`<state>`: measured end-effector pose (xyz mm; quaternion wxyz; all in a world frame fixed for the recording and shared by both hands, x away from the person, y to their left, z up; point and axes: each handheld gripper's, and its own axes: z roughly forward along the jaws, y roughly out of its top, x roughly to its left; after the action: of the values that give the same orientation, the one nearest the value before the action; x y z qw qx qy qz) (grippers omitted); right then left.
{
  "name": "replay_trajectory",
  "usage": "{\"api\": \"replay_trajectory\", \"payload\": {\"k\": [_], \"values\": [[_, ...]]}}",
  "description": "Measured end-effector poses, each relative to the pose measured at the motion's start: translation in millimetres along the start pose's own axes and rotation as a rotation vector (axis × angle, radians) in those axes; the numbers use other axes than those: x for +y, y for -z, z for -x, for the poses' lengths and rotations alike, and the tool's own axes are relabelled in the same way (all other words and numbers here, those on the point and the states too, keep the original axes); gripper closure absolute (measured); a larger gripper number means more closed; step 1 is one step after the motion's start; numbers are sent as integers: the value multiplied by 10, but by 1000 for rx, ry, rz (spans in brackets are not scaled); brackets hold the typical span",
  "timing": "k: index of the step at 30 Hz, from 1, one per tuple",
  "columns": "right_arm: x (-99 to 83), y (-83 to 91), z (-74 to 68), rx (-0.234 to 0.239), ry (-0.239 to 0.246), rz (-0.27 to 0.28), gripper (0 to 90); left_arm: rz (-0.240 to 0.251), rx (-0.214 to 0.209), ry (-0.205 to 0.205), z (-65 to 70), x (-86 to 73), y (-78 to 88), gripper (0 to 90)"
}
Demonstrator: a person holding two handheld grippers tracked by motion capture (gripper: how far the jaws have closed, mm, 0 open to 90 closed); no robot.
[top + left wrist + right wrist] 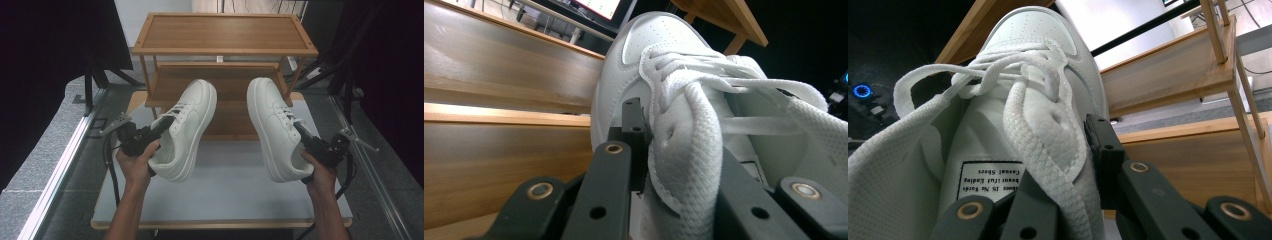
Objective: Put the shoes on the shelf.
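Above the bench [225, 195], two white sneakers held up, toes toward a wooden shelf rack [225, 47]. Left gripper [162, 123] jaws clamped on the lace-side edge of the left sneaker [187, 130]; right gripper [301, 131] jaws clamped the same way on the right sneaker [274, 127]. Shoes apart, tilted, soles facing outward.

Bright overhead light, dark surroundings, soft blur, glare perhaps on wooden shelf [499, 65]

wooden rack [223, 50] (two shelves) | pale table [225, 192] | grey floor [45, 145]
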<state>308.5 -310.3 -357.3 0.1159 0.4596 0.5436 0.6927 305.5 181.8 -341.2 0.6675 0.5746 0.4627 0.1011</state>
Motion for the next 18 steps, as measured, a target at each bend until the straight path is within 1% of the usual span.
{"api": "replay_trajectory", "payload": {"k": [4,6,9,11,14,15,18], "values": [[45,-40,-32,-10,4,-5,833,-2,4,2,21,30,-42,827],[61,-46,-53,-12,1,-3,832,-4,5,-11,63,51,-64,827],[70,-49,-61,-15,3,-6,833,-7,3,-12,81,57,-73,827],[93,-59,-75,-20,14,-14,832,-3,-1,-12,101,66,-94,827],[101,-70,-77,-25,16,-16,832,-3,0,-6,95,67,-112,827],[104,-73,-79,-28,9,-19,832,-3,0,-6,95,67,-112,826],[103,-96,-73,-41,11,-24,832,-7,13,0,68,68,-144,825]]}}
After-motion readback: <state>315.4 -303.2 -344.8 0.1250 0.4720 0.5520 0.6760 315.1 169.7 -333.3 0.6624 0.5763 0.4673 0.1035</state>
